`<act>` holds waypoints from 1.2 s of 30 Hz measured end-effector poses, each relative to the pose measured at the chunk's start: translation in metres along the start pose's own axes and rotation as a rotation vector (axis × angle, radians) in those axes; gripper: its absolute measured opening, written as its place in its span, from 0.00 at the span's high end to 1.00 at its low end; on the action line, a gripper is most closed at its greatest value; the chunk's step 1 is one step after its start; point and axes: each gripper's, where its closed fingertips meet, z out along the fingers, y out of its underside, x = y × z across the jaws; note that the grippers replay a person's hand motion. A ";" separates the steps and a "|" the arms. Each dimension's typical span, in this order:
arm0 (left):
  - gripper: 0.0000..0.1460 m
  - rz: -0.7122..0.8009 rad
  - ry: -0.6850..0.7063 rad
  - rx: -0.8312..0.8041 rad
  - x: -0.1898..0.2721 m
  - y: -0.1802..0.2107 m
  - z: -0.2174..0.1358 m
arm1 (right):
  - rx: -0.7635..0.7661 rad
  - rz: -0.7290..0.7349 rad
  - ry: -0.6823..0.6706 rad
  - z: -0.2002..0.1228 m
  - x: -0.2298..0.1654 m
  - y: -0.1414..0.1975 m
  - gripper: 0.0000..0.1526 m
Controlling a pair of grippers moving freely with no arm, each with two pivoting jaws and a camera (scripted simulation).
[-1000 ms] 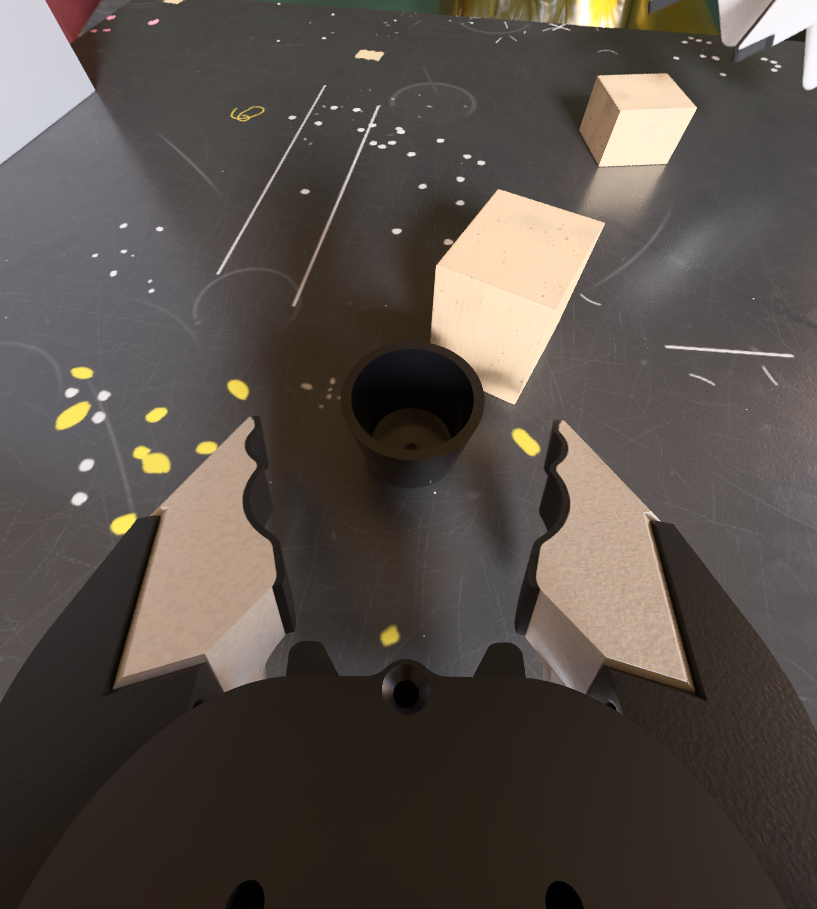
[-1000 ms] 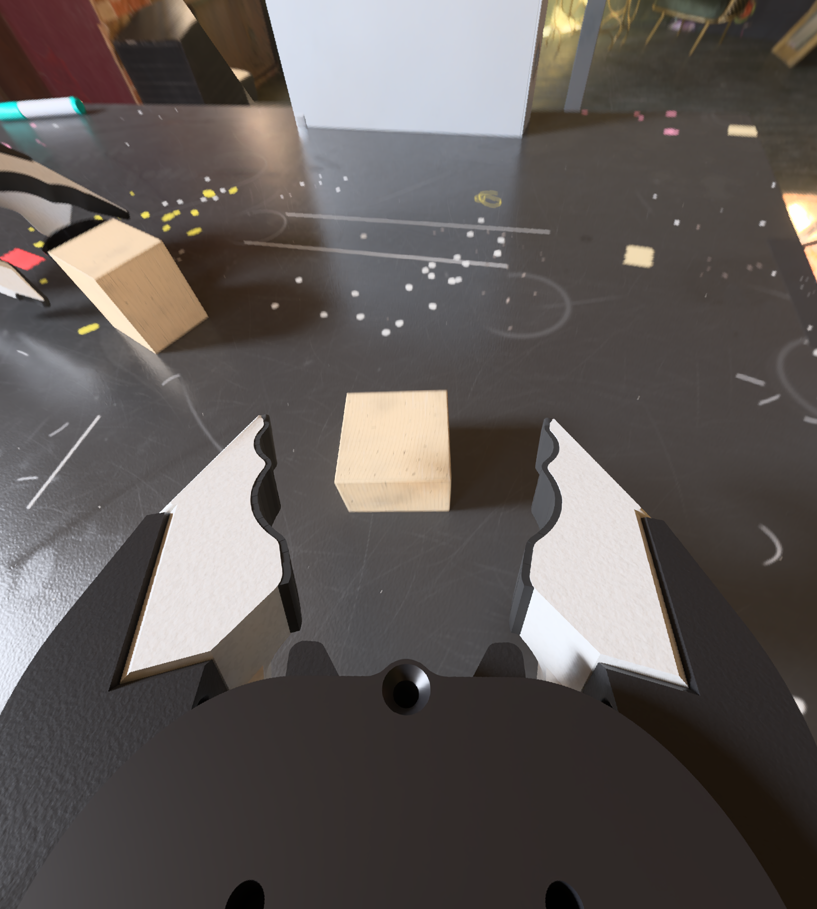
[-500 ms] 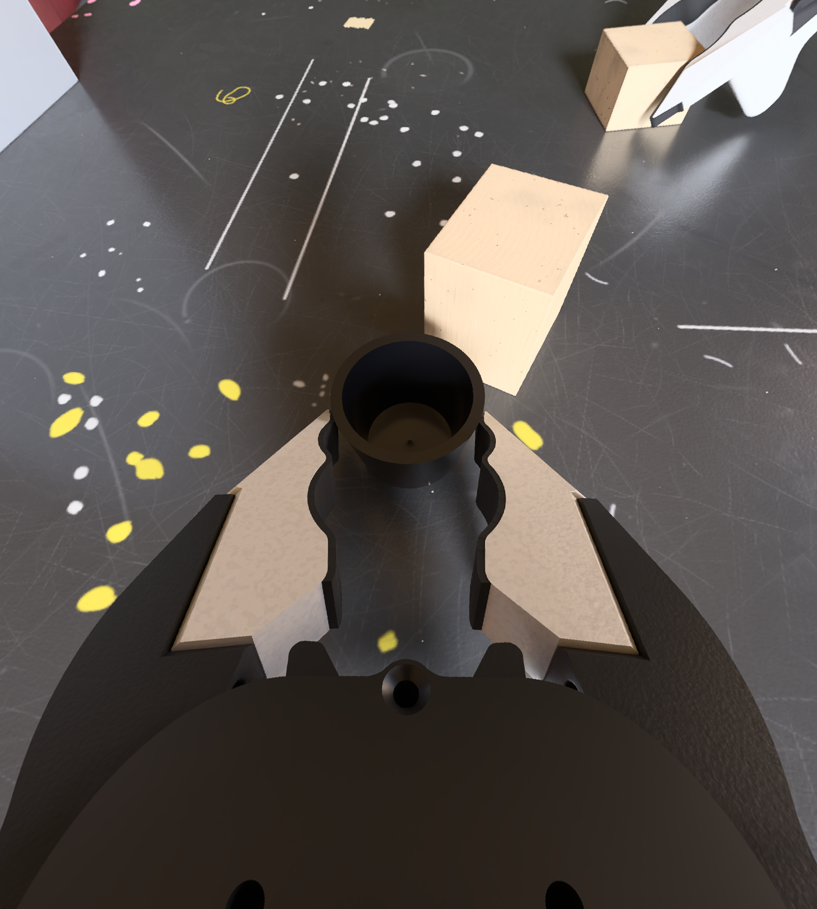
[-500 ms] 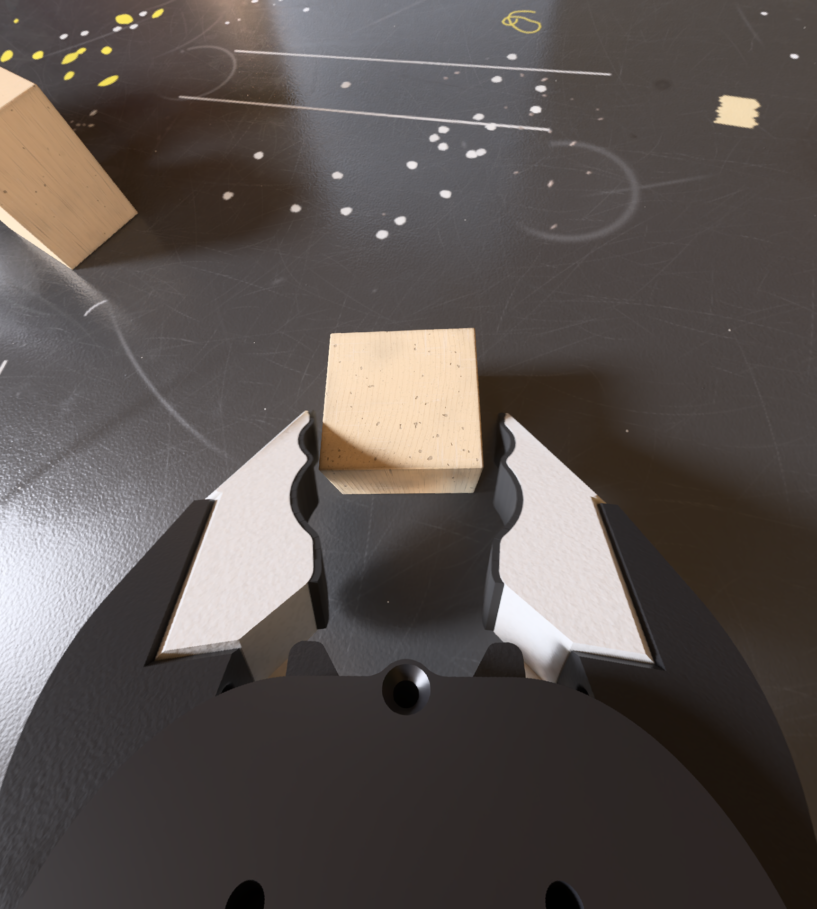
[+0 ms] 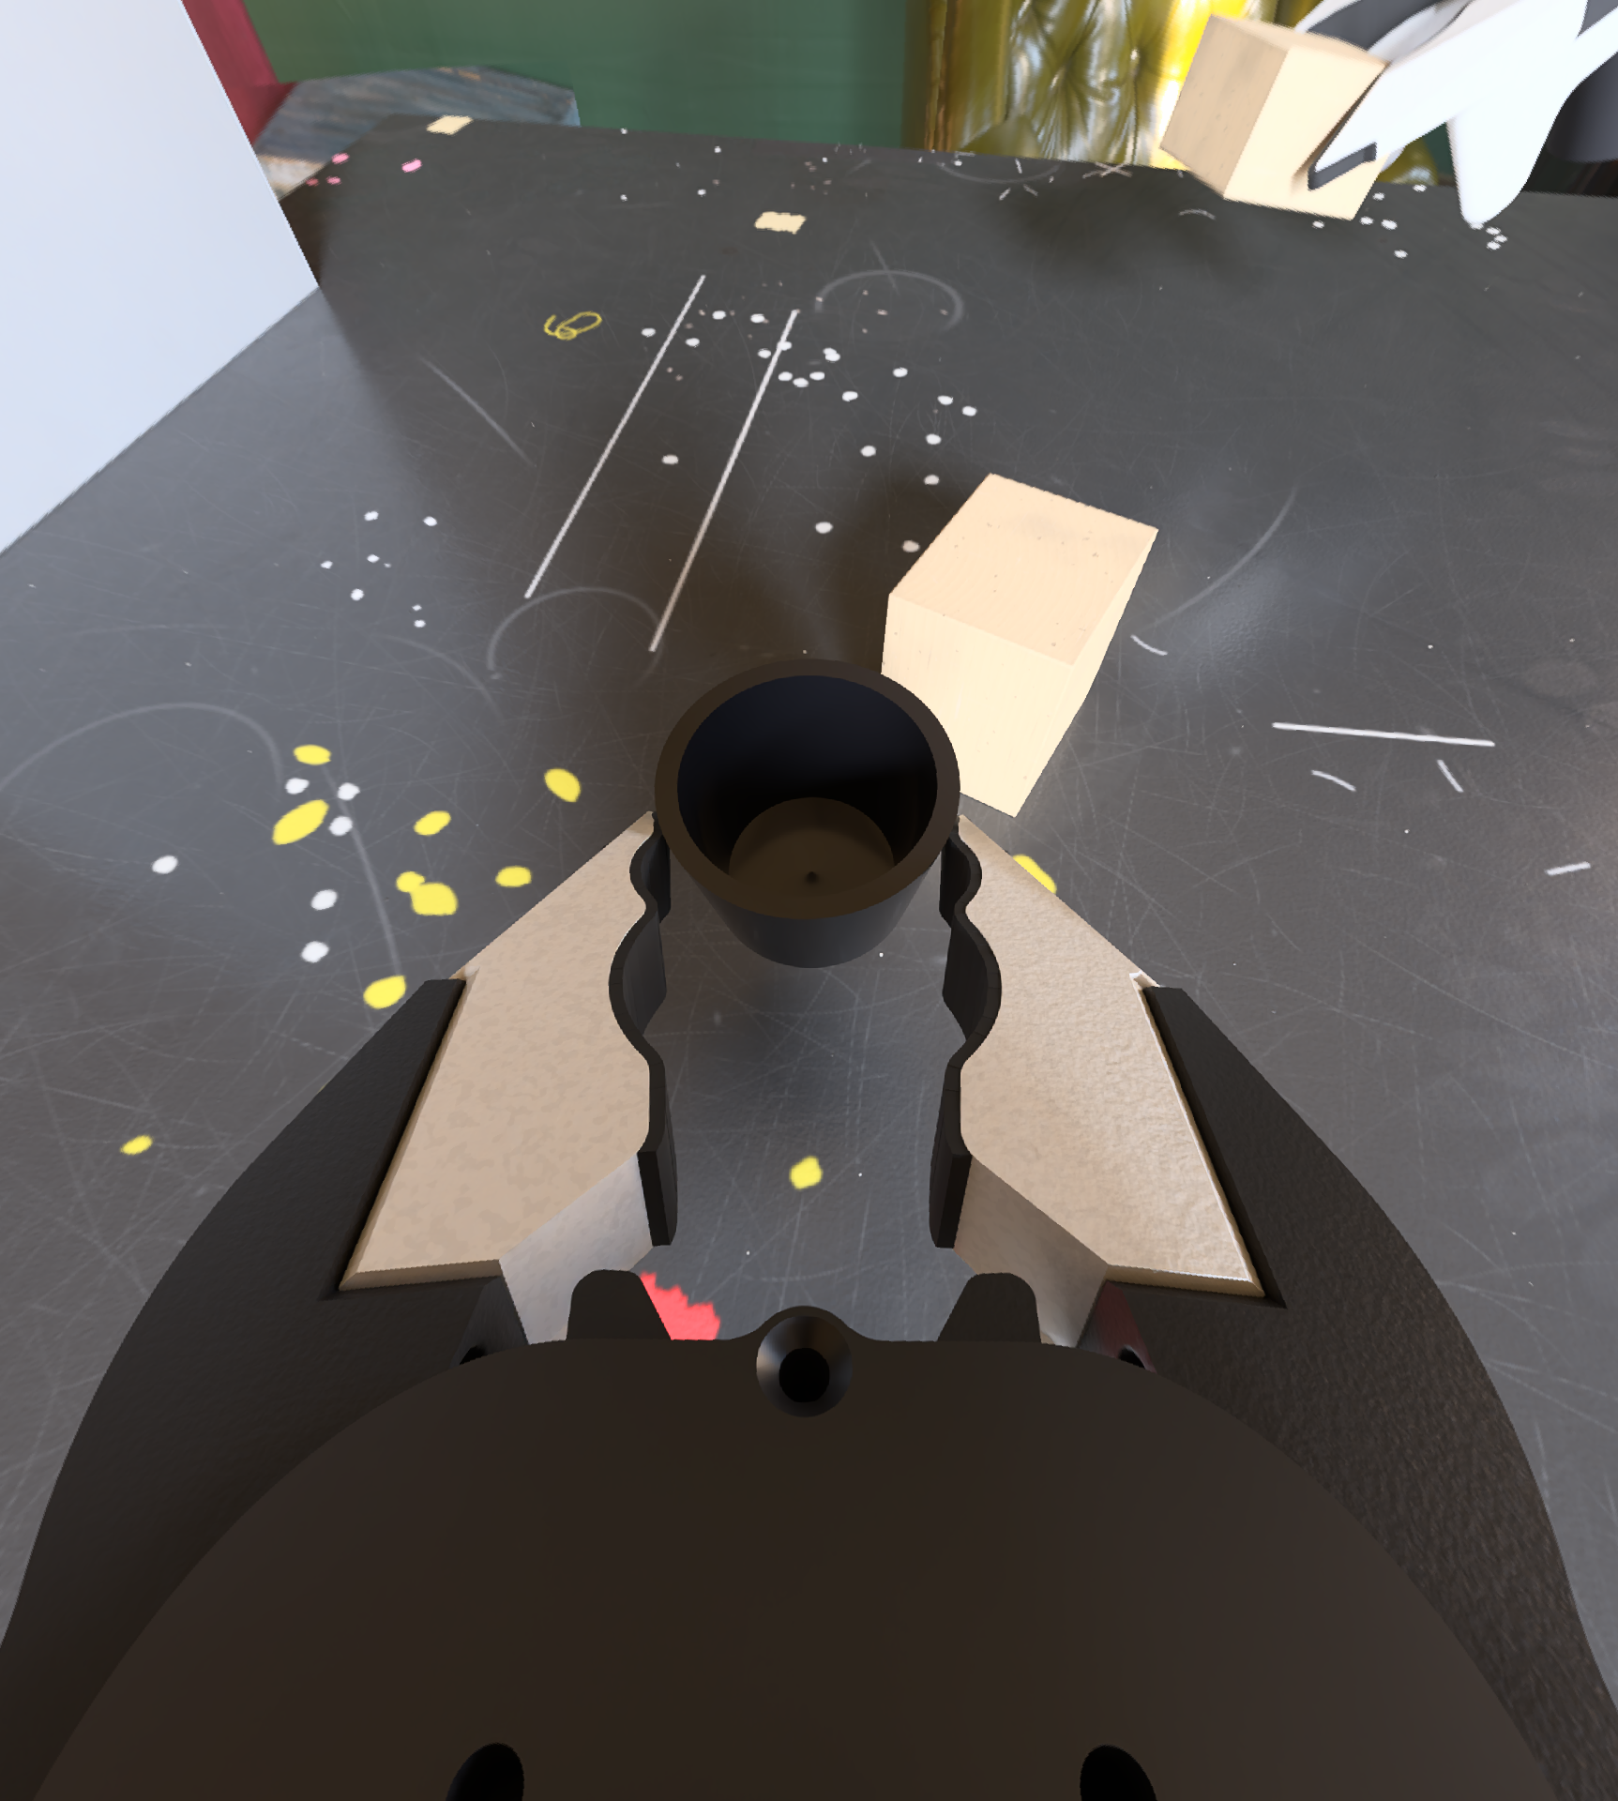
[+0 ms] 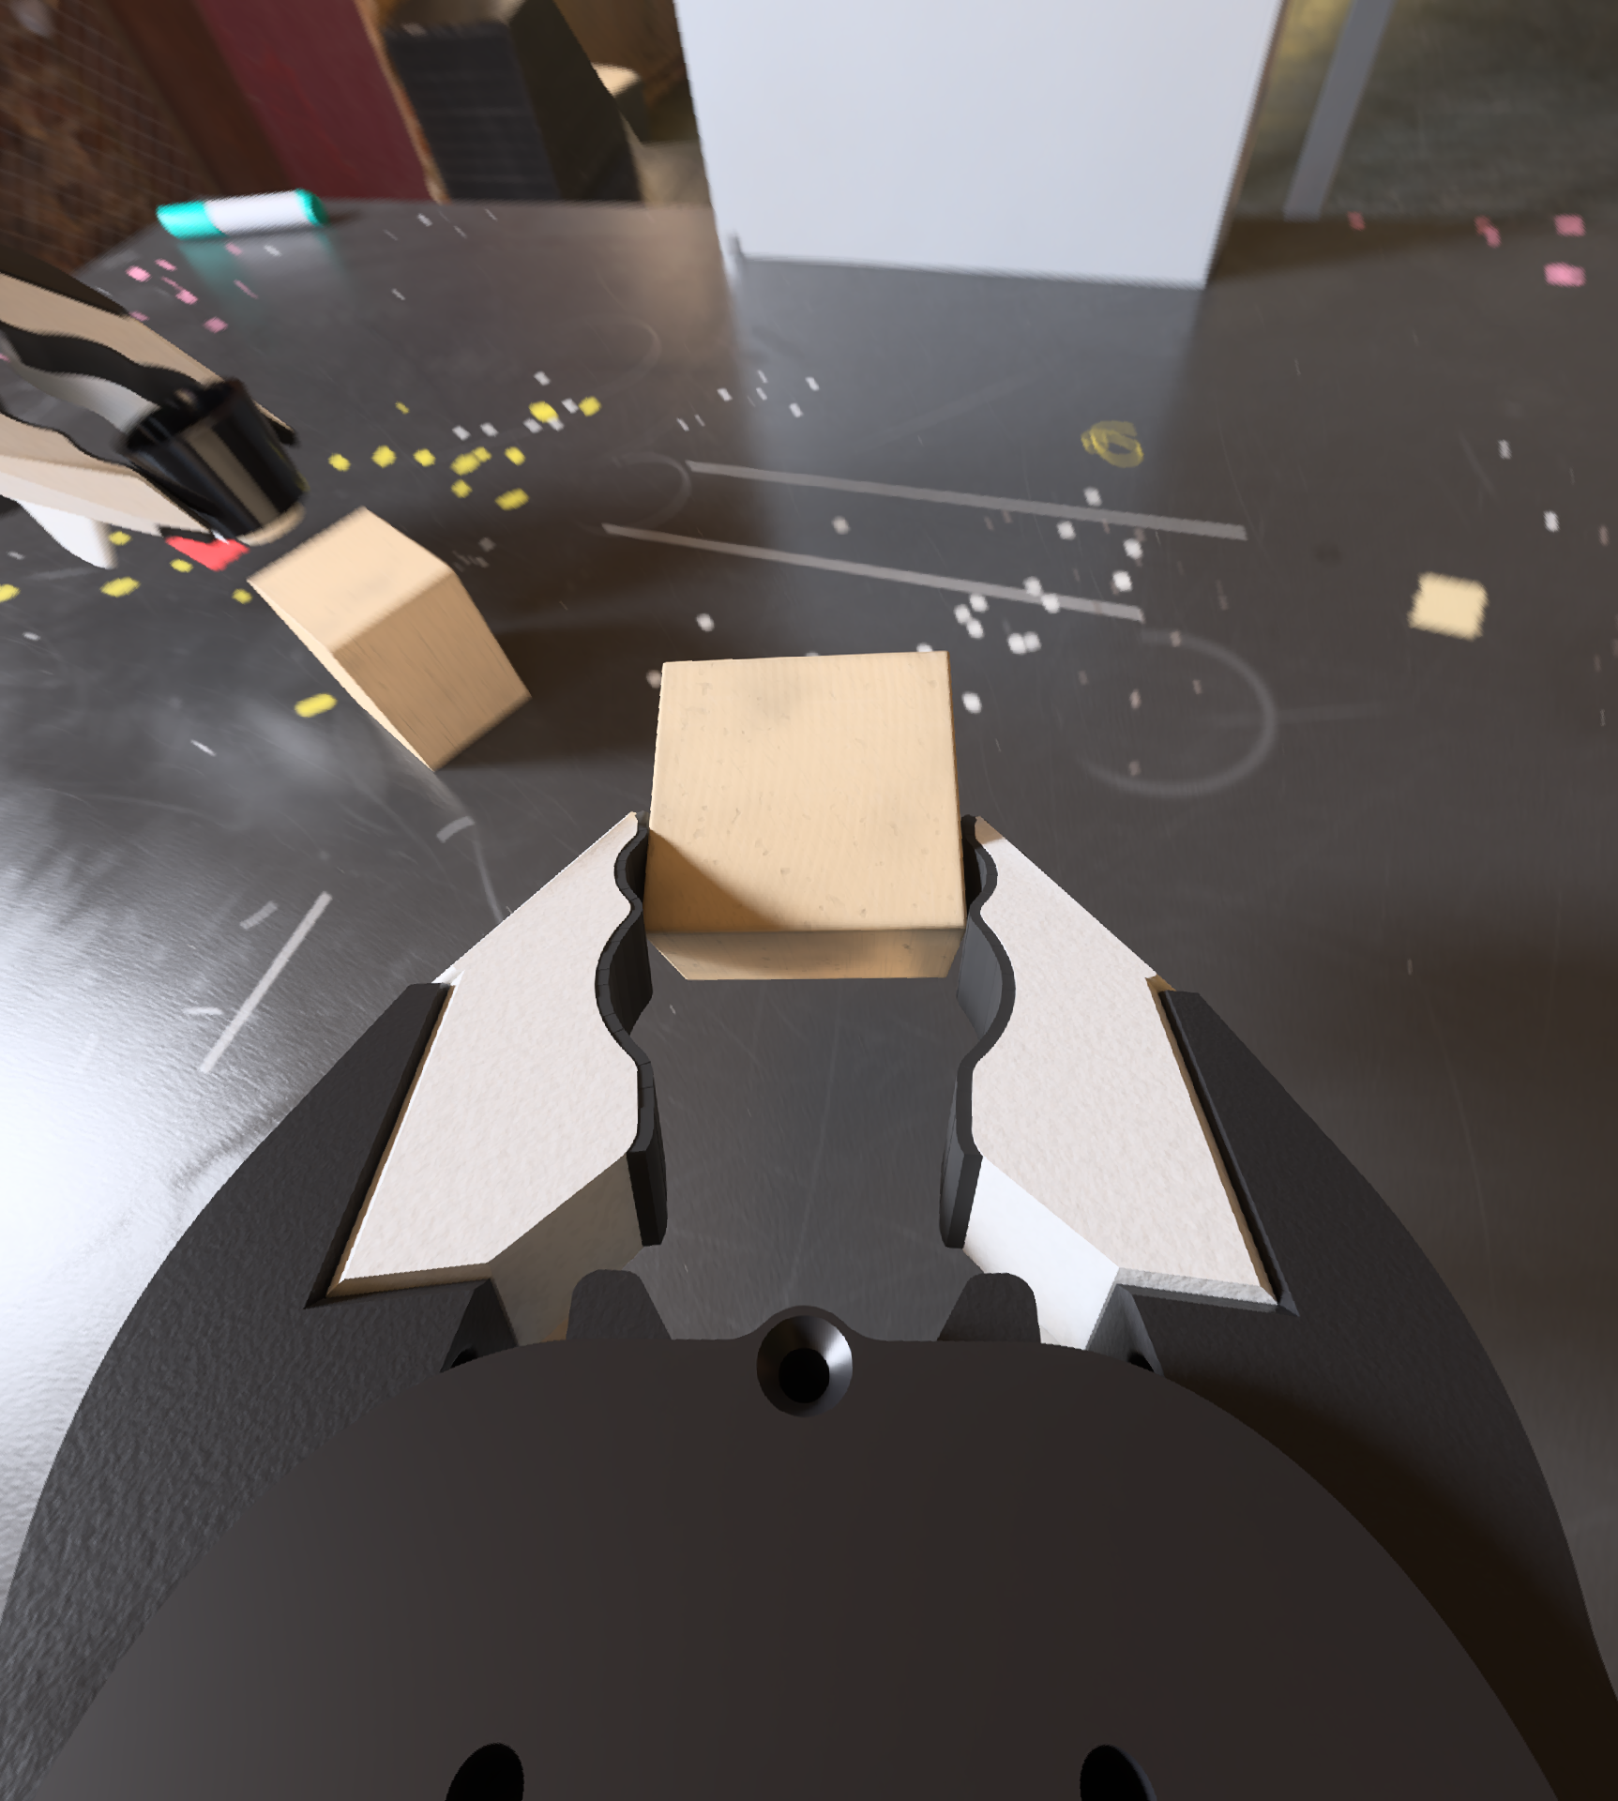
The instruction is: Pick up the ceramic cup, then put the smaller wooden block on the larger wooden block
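Both loads have come up off the dark table (image 5: 1370,975) since a moment ago. Pinched in the left gripper (image 5: 805,867), the black ceramic cup (image 5: 805,809) hangs upright beside the larger wooden block (image 5: 1009,624); the right gripper (image 6: 803,877) clamps the smaller wooden block (image 6: 800,789) in mid-air.
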 end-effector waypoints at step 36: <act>0.62 0.040 -0.016 0.192 0.018 -0.093 -0.073 | -0.067 -0.443 -0.674 0.102 -0.130 -0.039 0.36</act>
